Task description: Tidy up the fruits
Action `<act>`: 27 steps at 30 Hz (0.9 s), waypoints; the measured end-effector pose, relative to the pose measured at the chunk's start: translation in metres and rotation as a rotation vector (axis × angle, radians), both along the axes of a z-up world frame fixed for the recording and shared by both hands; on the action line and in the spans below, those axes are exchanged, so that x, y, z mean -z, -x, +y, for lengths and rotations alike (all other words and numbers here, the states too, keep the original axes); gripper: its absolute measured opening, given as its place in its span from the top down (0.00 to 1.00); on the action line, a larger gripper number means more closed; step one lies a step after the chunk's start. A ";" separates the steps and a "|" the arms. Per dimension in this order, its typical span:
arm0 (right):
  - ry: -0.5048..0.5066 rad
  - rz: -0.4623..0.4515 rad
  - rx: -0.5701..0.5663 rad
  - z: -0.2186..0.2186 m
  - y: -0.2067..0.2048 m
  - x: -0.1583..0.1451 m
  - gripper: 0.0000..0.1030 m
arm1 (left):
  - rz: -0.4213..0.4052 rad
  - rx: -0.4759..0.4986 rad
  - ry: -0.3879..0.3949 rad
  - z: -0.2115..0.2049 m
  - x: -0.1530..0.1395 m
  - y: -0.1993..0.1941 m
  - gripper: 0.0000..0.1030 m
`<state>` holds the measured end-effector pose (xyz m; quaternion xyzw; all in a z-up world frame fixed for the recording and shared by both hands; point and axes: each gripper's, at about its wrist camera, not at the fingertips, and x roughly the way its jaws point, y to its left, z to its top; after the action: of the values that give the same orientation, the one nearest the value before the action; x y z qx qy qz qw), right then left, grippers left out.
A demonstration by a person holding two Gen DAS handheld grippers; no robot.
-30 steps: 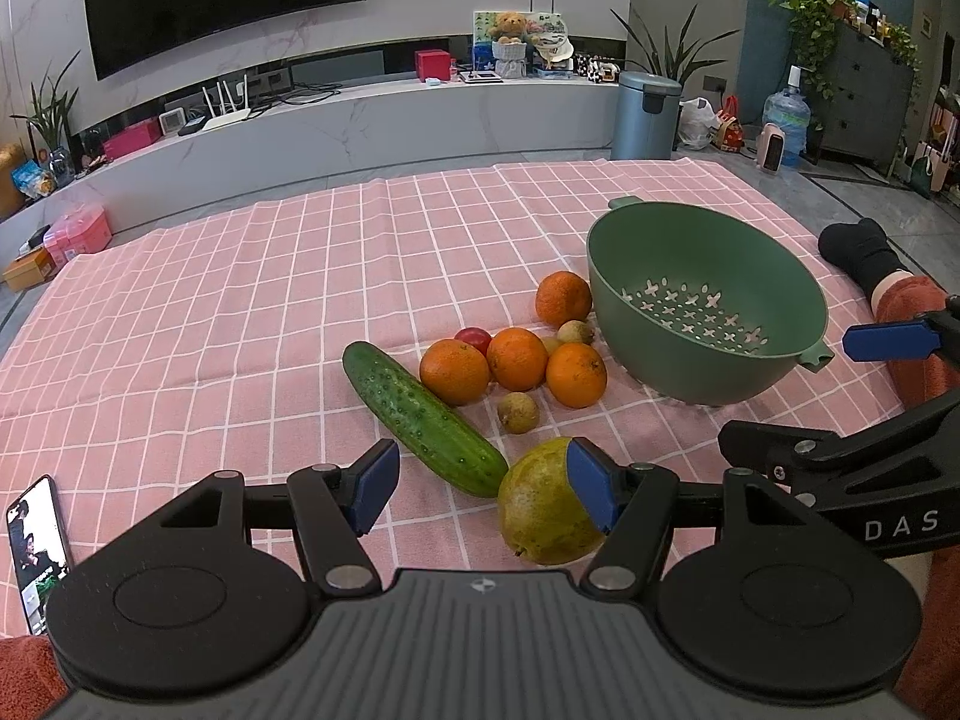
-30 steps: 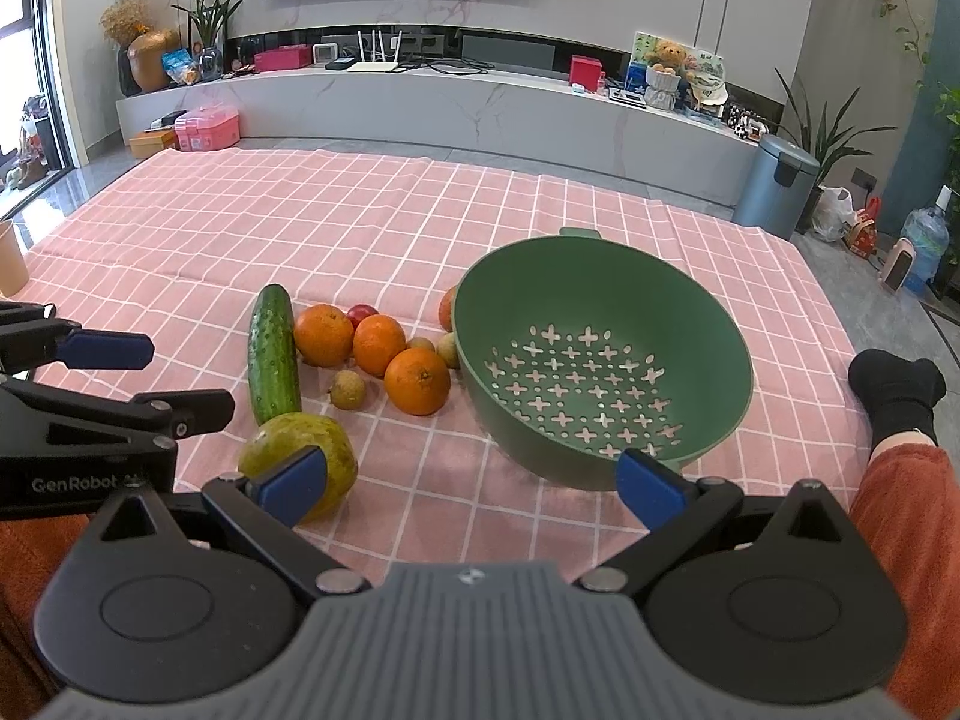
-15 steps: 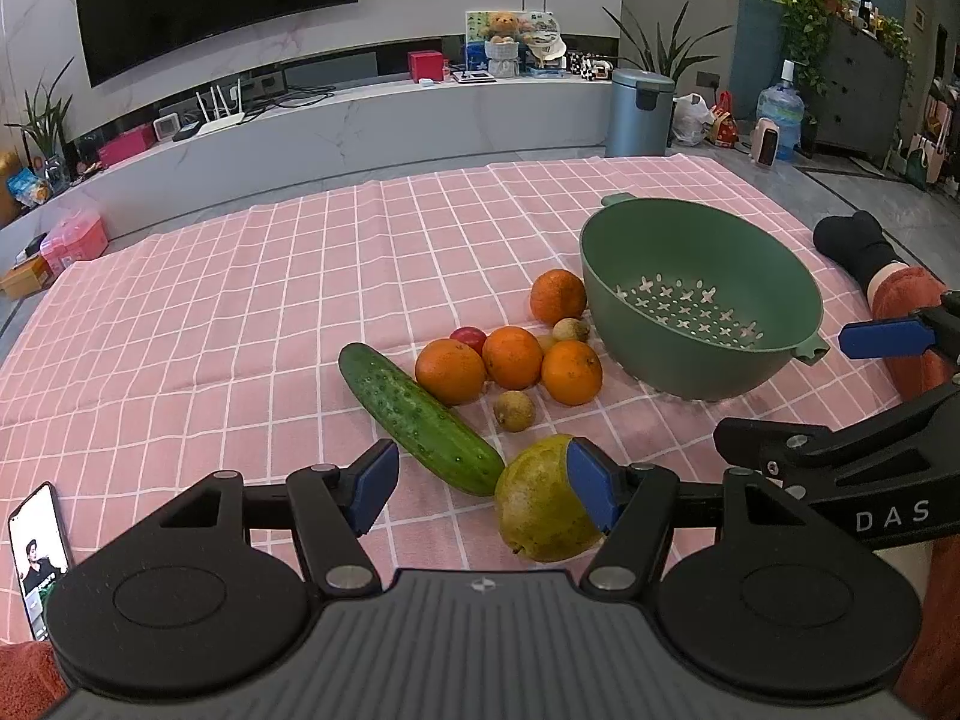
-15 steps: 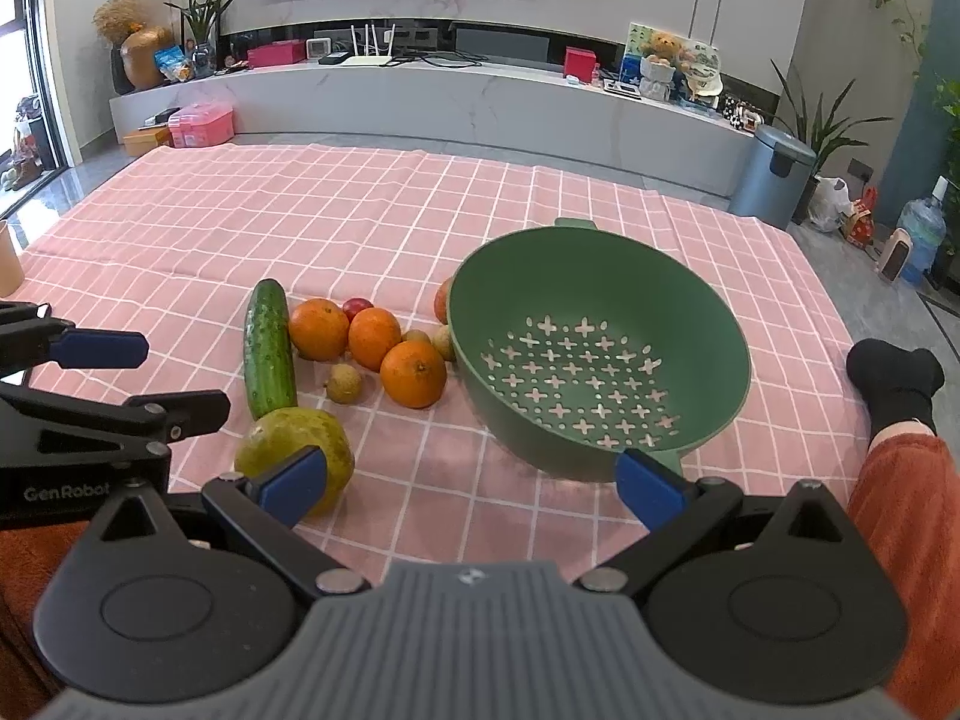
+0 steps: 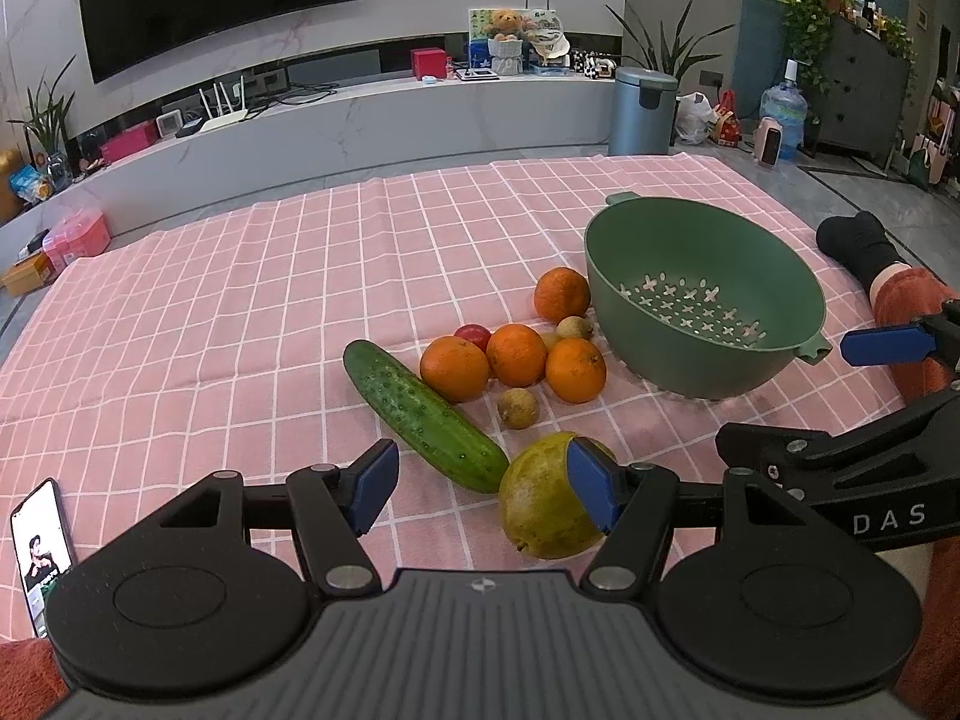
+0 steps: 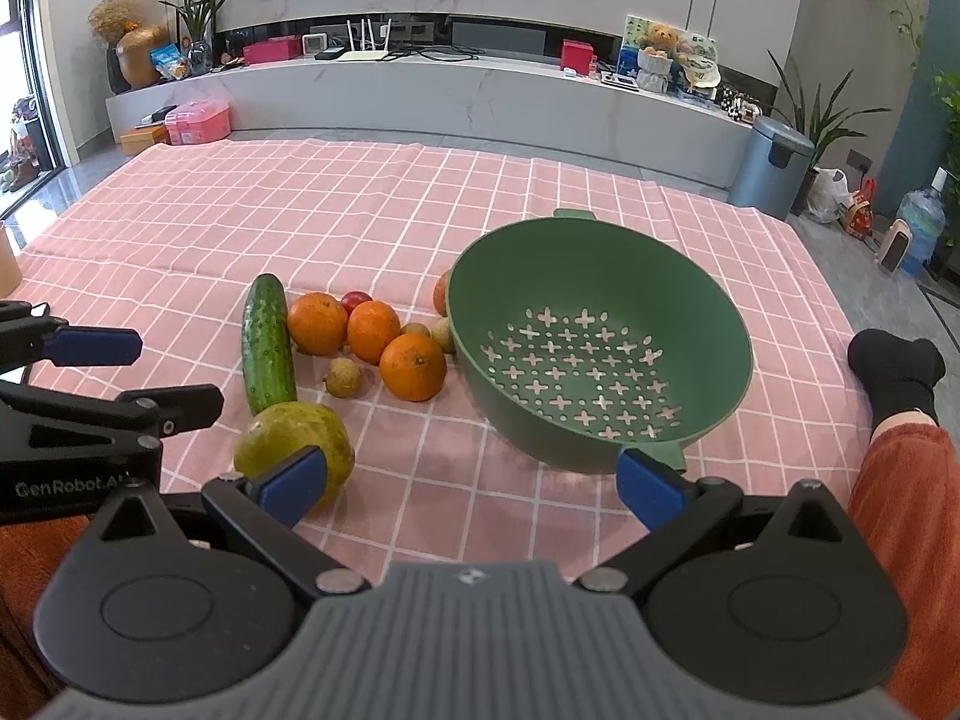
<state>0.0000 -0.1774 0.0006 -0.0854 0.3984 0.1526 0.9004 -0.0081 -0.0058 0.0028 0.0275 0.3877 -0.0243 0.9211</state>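
A green colander [image 6: 714,324] stands empty on the pink checked cloth [image 5: 240,300]. To its left lie several oranges [image 5: 454,368], a small red fruit [image 5: 472,333], small brown fruits [image 5: 517,408], a cucumber [image 5: 420,414] and a large yellow-green fruit [image 5: 534,510]. My left gripper [image 5: 483,489] hovers open over the cucumber's near end; its right pad [image 5: 591,489] overlaps the large fruit in view, and contact cannot be told. My right gripper [image 6: 473,486] is open in front of the colander's near rim, holding nothing. The large fruit [image 6: 288,435] lies behind its left pad.
A phone [image 5: 39,546] lies on the cloth at the near left. A person's foot in a black sock [image 5: 858,240] and an orange-red trouser leg [image 6: 906,498] rest at the right edge. Beyond the cloth are a marble TV bench and a grey bin [image 5: 645,108].
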 end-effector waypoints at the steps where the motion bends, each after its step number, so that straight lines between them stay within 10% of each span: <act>1: 0.000 0.000 -0.001 0.000 0.000 0.000 0.04 | -0.001 -0.001 0.000 0.001 0.000 0.000 0.26; 27: -0.089 0.059 -0.001 0.001 -0.005 0.008 0.04 | 0.036 -0.011 0.069 0.025 -0.008 -0.003 0.29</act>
<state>0.0046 -0.1762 -0.0075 -0.0409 0.4176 0.1729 0.8911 -0.0052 0.0189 0.0105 -0.0067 0.4031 -0.0329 0.9145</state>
